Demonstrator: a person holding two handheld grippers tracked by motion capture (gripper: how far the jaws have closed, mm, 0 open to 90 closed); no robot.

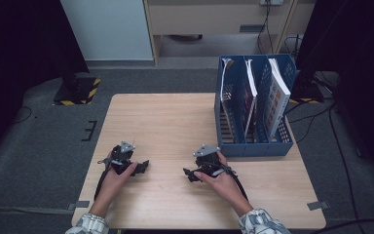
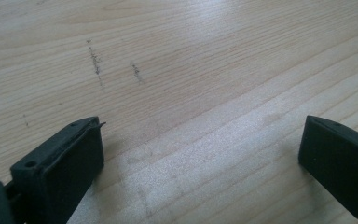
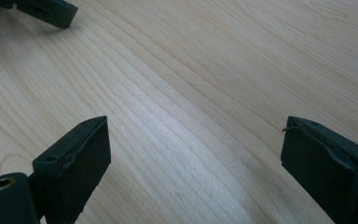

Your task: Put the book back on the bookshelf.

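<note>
Nearest the camera in the high view are the person's two forearms in pale patterned sleeves, coming over the near edge of the table (image 1: pixel 165 122). On the left, the left hand (image 1: pixel 118 171) holds the left gripper (image 1: pixel 143 166) low over the wood, near the near-left corner, its nose aimed inward toward the table's middle. In the left gripper view the two black jaws stand wide apart with bare, faintly scuffed wood between them and nothing pinched. To the right, the right hand (image 1: pixel 219 175) holds the right gripper (image 1: pixel 187 173) likewise low, pointed inward to face the other, the two near each other but apart. Its jaws are spread wide as well, over clean wood grain, and the tip of the left gripper shows at the upper left corner of the right gripper view. Both wrists look relaxed, the tools resting at or just above the surface.

Further right, along the right edge toward the far corner, stands a blue file rack (image 1: pixel 253 141) with books and magazines upright in its slots, well apart from both grippers.

This looks like a ready pose, with no grasp begun. The next move probably calls for the right gripper to lift, turn toward the rack and line its open jaws up on a book's spine or top edge.
</note>
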